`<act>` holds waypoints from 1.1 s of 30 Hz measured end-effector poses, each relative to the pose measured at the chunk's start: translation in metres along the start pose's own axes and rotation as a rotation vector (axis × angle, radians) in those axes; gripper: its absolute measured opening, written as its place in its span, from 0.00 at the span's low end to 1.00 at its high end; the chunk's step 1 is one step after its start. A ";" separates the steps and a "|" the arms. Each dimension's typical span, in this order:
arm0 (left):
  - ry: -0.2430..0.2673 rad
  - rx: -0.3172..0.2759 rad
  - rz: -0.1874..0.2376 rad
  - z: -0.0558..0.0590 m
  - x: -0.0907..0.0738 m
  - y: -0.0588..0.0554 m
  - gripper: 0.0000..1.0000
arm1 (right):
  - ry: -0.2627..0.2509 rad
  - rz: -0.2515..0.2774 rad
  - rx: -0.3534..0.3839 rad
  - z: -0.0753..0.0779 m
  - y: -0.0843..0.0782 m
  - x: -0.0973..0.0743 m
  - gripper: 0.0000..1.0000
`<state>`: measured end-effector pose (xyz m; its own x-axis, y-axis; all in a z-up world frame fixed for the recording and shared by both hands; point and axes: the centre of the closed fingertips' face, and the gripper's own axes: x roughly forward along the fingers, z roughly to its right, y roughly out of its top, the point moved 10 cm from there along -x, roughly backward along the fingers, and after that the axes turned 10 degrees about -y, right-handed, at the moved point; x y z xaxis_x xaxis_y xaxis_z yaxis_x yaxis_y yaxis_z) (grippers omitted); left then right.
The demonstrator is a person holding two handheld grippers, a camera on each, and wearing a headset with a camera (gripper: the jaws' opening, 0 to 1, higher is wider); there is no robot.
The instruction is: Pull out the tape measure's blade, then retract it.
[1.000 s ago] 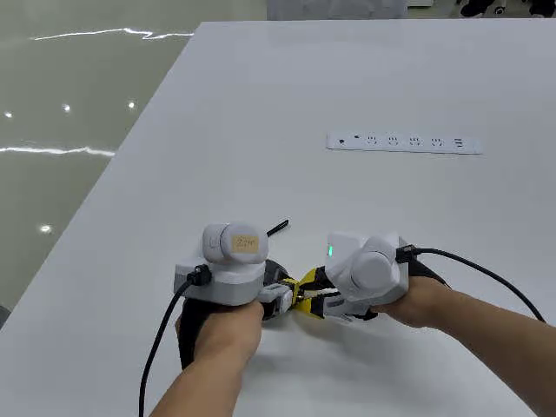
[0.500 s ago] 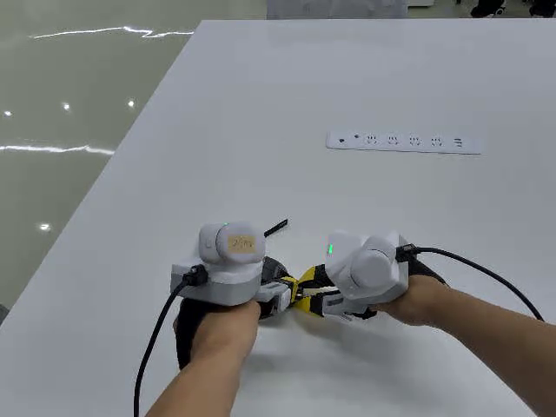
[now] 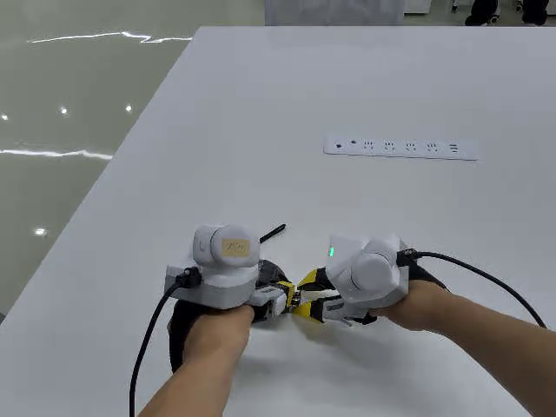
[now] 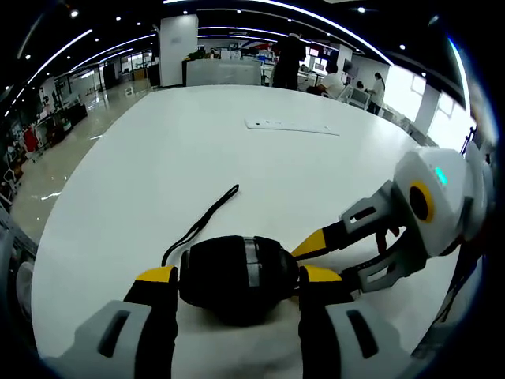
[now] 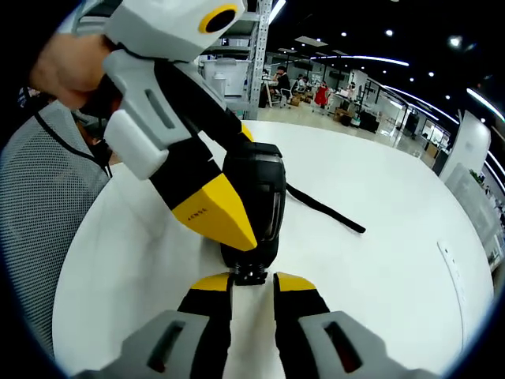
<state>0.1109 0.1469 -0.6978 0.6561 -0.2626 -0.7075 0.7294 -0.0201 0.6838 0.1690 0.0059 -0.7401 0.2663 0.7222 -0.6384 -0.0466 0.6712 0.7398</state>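
White table (image 3: 261, 104) under us. Our left gripper (image 4: 238, 278) squeezes round black tape measure (image 4: 237, 268) on it; right gripper (image 5: 252, 284) pinches small dark blade tip (image 5: 250, 276). Blade not out yet: pull and retract remain.

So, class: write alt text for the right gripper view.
The right gripper pinches the end tab of a black tape measure, whose case the left gripper clamps from the upper left. A black strap trails from it across the white table.
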 end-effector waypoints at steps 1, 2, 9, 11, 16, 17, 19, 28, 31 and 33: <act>-0.006 0.002 -0.001 0.002 -0.001 0.002 0.59 | -0.006 0.001 0.006 0.000 -0.001 -0.001 0.20; -0.007 0.002 -0.001 0.003 -0.001 0.004 0.59 | -0.010 0.003 0.015 0.000 0.000 -0.004 0.21; -0.034 0.035 -0.006 0.000 -0.007 0.001 0.62 | -0.031 0.003 0.057 -0.001 -0.003 -0.014 0.27; -0.034 0.048 0.000 -0.001 -0.009 0.001 0.62 | -0.037 0.006 0.070 -0.001 -0.005 -0.018 0.29; -0.055 0.077 0.008 0.002 -0.013 0.003 0.62 | -0.061 0.008 0.092 -0.001 -0.008 -0.032 0.31; -0.063 0.083 0.007 0.001 -0.014 0.003 0.63 | -0.066 0.011 0.098 -0.001 -0.009 -0.035 0.31; -0.072 0.098 -0.001 0.000 -0.015 0.002 0.63 | -0.075 0.013 0.108 -0.002 -0.010 -0.038 0.32; -0.114 0.135 -0.009 0.000 -0.026 -0.008 0.67 | -0.113 0.021 0.165 -0.009 -0.014 -0.058 0.40; -0.143 0.137 -0.006 0.003 -0.028 -0.012 0.68 | -0.138 0.021 0.185 -0.012 -0.017 -0.068 0.41; -0.152 0.135 -0.005 0.003 -0.029 -0.015 0.68 | -0.149 0.022 0.188 -0.014 -0.018 -0.073 0.41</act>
<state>0.0806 0.1516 -0.6871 0.6080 -0.4046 -0.6831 0.6933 -0.1487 0.7052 0.1367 -0.0565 -0.7101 0.4069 0.6945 -0.5934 0.1226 0.6022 0.7889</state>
